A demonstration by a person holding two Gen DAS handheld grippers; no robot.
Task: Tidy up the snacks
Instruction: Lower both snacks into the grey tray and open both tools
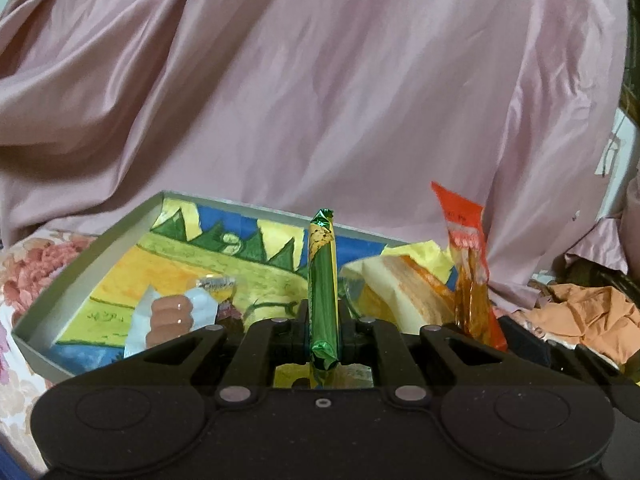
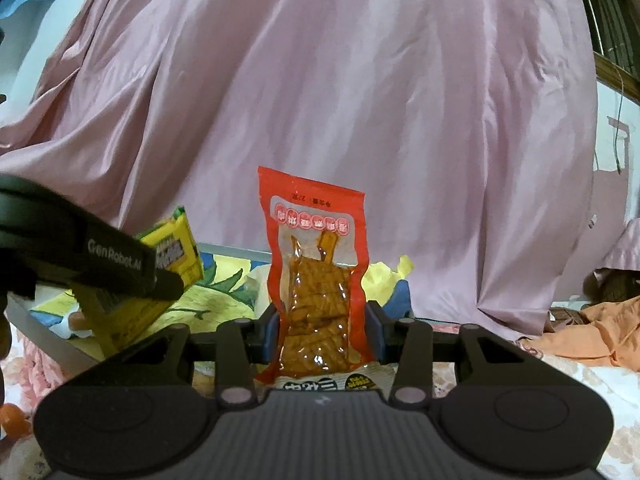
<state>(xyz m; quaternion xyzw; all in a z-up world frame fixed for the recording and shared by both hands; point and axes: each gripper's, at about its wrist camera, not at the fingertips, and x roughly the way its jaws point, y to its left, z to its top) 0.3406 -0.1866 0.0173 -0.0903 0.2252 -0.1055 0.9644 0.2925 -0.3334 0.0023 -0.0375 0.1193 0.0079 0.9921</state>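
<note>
My left gripper [image 1: 324,328] is shut on a green and yellow snack packet [image 1: 322,280], held edge-on and upright over a shallow grey box [image 1: 80,264] lined with a colourful drawing. That same packet [image 2: 176,254] and the left gripper [image 2: 132,276] show at the left of the right wrist view. My right gripper [image 2: 320,330] is shut on a red packet of orange-brown strips [image 2: 316,280], standing upright; this red packet [image 1: 472,268] rises at the right of the left wrist view. A clear pack of brown sausage [image 1: 172,316] lies in the box.
Pink satin fabric [image 1: 320,80] hangs behind everything. Orange cloth [image 1: 592,316] is crumpled at the right on a floral sheet [image 1: 24,280]. A yellow-white wrapped item [image 1: 400,284] sits in the box's right part. A black-and-white packet [image 2: 332,382] lies under the right gripper.
</note>
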